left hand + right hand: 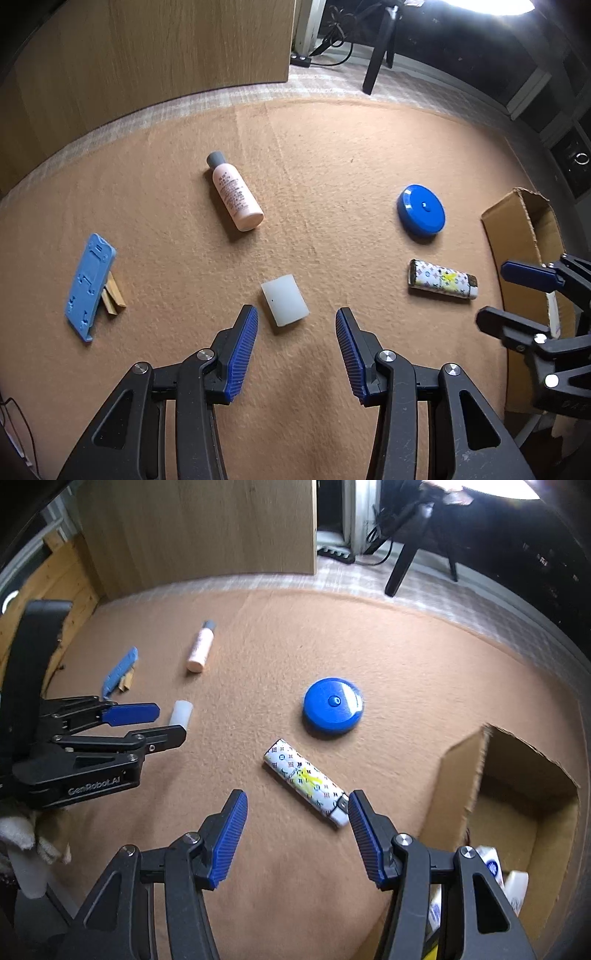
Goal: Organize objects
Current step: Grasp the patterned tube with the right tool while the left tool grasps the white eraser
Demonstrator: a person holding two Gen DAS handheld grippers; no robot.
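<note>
On the tan mat lie a pink bottle [235, 195] with a grey cap, a blue round case [421, 209], a patterned white lighter [441, 284], a white block [284, 300] and a blue flat stand [88, 284]. My left gripper [296, 316] is open and empty, just short of the white block. My right gripper [297, 800] is open and empty, with the lighter [306, 781] between its fingertips' reach; its right fingertip is next to the lighter's white end. The right gripper also shows in the left wrist view [495, 291], the left one in the right wrist view [166, 723].
An open cardboard box [461, 775] stands at the right, with white bottles inside. A wooden cabinet [147, 55] stands beyond the mat. A small wooden clip [112, 293] lies beside the blue stand. Dark tripod legs [376, 62] stand on the floor behind.
</note>
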